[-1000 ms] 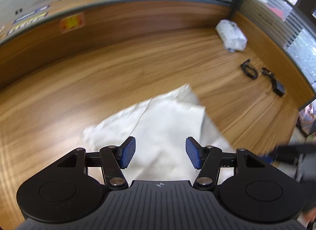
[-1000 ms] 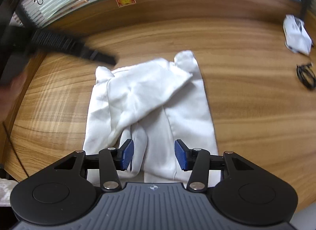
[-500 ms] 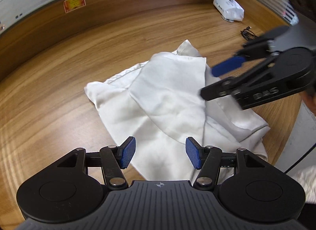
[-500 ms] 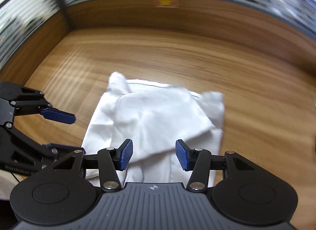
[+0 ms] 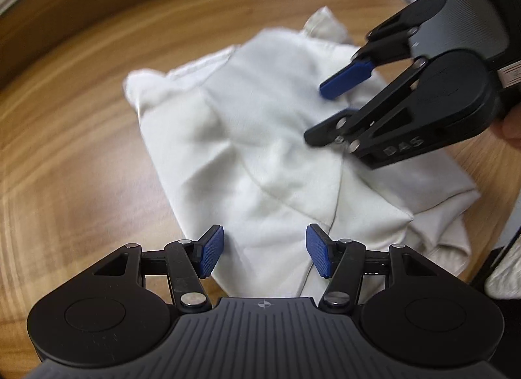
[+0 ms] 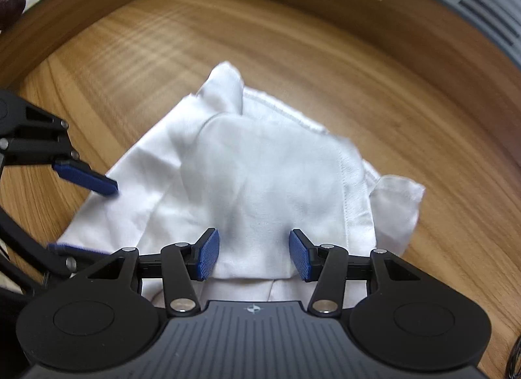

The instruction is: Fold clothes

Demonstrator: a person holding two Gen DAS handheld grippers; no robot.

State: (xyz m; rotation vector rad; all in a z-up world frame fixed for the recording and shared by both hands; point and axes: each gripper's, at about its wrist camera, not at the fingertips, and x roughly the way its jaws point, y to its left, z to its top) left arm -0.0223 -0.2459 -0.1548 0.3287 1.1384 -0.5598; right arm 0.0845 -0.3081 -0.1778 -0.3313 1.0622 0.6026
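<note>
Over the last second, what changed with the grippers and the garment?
Both grippers came down toward the white garment, which now fills more of each view. The right gripper swung in over the garment's far side and now shows in the left wrist view; the left gripper now shows at the garment's edge in the right view. Nothing was gripped or released. Both jaws stayed open and empty; the garment stayed partly folded on the table.

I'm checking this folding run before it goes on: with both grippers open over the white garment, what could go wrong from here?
1. The white garment lies in overlapping layers, so the right hand-held gripper may pinch only the top one.
2. The left hand-held gripper works close beside it, so the two could collide.
3. The garment's corner sits near the table edge and could slide off.
</note>
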